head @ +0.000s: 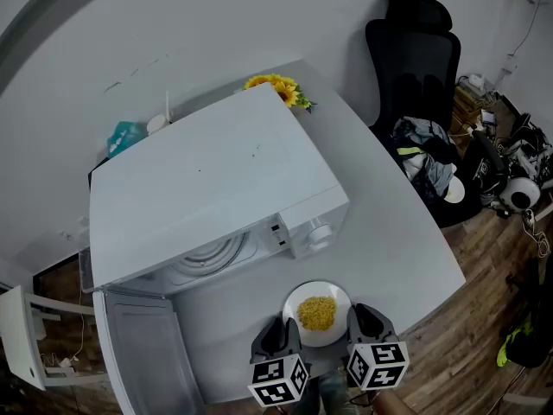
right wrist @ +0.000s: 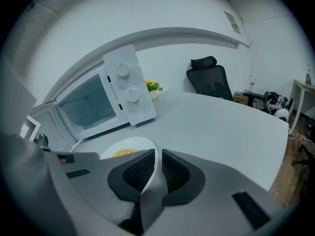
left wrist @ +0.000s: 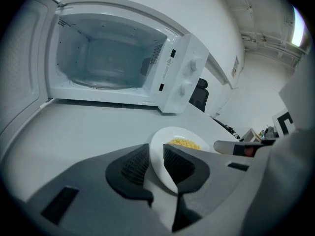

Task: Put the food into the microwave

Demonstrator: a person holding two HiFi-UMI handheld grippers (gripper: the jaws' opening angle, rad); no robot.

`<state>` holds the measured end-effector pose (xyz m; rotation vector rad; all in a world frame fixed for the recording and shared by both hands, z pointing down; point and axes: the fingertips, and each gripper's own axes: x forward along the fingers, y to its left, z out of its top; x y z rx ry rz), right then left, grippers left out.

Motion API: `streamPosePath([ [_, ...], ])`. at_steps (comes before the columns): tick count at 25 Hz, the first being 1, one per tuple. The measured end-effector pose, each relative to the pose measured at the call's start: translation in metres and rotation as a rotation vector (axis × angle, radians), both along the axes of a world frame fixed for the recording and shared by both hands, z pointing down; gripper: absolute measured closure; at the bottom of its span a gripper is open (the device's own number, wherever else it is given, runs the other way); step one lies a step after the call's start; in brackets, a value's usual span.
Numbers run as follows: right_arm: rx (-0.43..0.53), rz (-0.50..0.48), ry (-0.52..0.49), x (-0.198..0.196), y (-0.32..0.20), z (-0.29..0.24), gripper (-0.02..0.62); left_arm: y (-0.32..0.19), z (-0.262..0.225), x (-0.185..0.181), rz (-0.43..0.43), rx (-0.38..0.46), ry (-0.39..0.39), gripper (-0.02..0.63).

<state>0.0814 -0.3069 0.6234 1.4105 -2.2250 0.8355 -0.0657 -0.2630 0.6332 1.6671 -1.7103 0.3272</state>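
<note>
A white plate with a heap of yellow food sits near the table's front edge, just in front of the white microwave. The microwave's door hangs open to the left and its cavity is empty. My left gripper is shut on the plate's left rim. My right gripper is shut on the plate's right rim. The yellow food shows past the left jaws, and the same food past the right ones.
A sunflower stands behind the microwave at the wall. A black office chair with clothes on it stands right of the white table. Cluttered gear lies on the wooden floor at the far right.
</note>
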Motion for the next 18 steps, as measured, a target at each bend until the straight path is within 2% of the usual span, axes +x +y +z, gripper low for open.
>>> streamPosePath([
  [9,-0.066,-0.041,0.066,-0.006,0.001,0.011,0.563,0.000,0.010,-0.001,-0.004,-0.073,0.014,0.520],
  [18,-0.086,-0.043,0.065,-0.011,-0.005,0.012,0.563,-0.003,0.013,0.001,0.000,-0.111,0.027,0.520],
])
